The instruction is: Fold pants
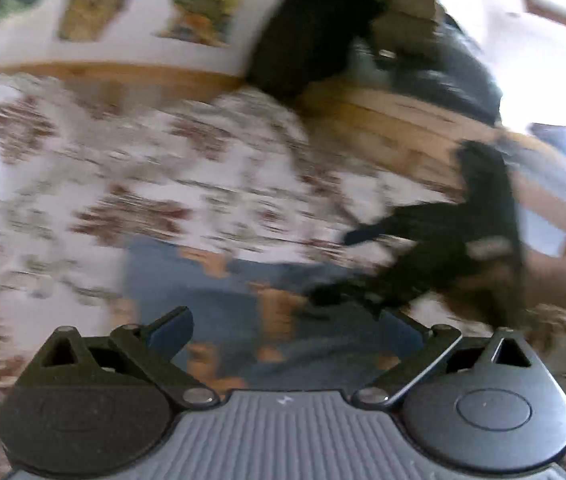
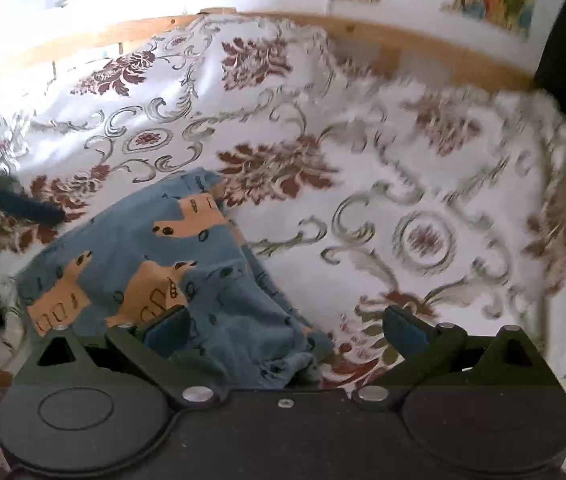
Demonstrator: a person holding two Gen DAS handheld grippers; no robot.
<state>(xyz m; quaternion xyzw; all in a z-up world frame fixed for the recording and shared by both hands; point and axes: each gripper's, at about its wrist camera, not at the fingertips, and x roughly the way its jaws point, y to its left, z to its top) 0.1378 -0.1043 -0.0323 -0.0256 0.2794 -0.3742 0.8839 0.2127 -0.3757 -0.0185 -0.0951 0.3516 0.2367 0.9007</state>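
Between right gripper (image 2: 283, 330) fingers, pants (image 2: 187, 256).

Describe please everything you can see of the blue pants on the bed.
The blue pants are small, of soft knit-looking cloth, printed with tan animal shapes and small dark marks. They lie crumpled, not flat, on the white floral bedspread. Their near end lies between the open right tongs, which do not visibly pinch it. The left wrist view is blurred; there the pants lie ahead of the open left tongs.
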